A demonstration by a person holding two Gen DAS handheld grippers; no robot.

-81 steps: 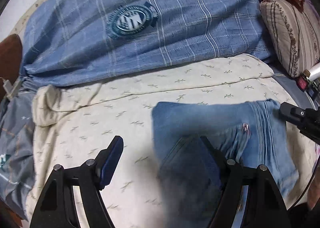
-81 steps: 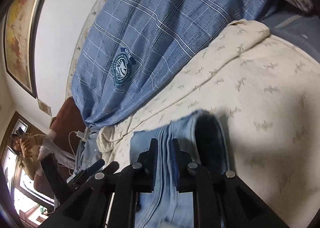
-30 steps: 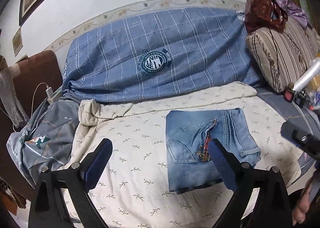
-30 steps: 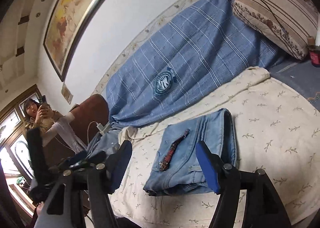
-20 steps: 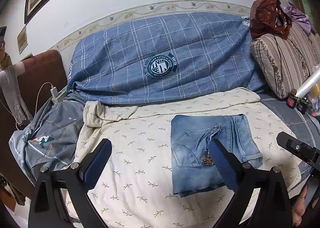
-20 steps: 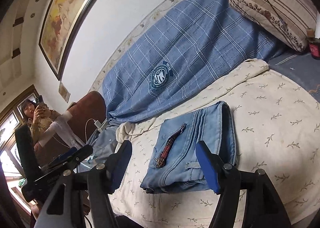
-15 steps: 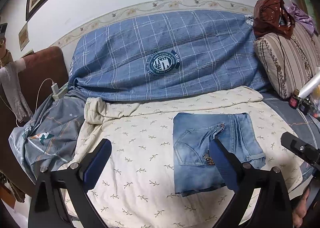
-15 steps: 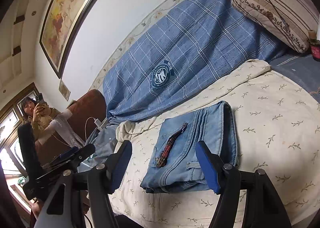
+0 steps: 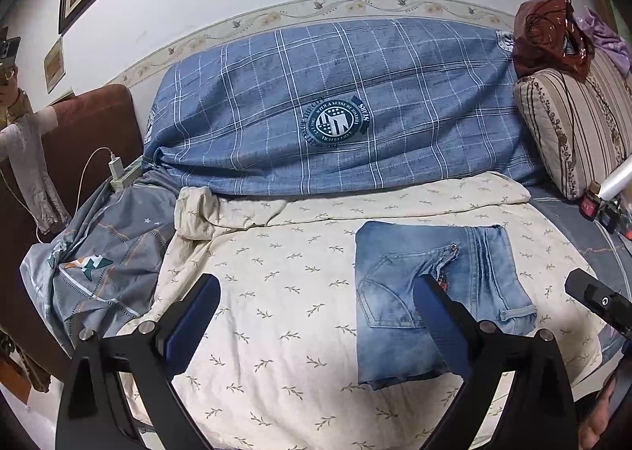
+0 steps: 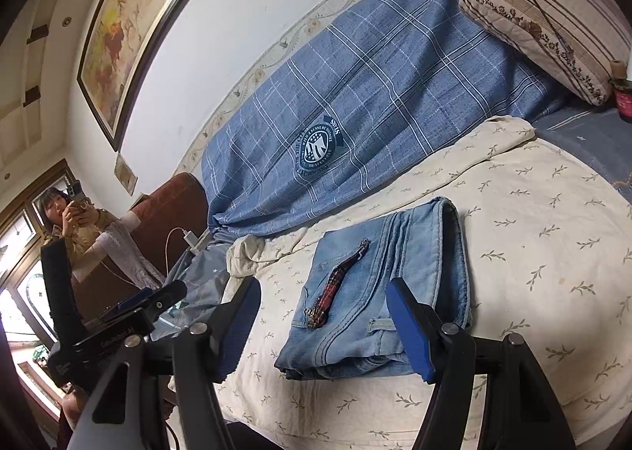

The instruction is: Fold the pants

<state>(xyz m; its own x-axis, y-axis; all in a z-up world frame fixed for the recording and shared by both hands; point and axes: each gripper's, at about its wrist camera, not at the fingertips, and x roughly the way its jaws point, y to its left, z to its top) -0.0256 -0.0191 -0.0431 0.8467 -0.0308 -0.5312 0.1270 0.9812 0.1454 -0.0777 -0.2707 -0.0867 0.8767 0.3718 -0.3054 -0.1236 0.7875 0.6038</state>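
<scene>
The light blue jeans (image 9: 399, 280) lie folded into a compact rectangle on the cream sheet (image 9: 276, 292), back pocket up, with a dark red strap (image 10: 339, 284) across them. In the right wrist view the folded jeans (image 10: 418, 252) show stacked layers at their near edge. My left gripper (image 9: 316, 315) hangs open above the sheet, drawn back from the jeans, its right finger in front of their lower edge. My right gripper (image 10: 324, 315) is open too, held back and above the jeans, with nothing between its blue pads.
A blue checked quilt (image 9: 335, 106) lies rolled along the wall. A striped pillow (image 9: 572, 126) sits at the right, grey bedding (image 9: 94, 264) at the left. A charger and cable (image 9: 116, 169) rest by the brown headboard. A person (image 10: 79, 228) holding a phone stands at the left.
Both grippers let go of the jeans, opened and drew back and up from the bed. Over the last second the views barely shift and the folded jeans lie still.
</scene>
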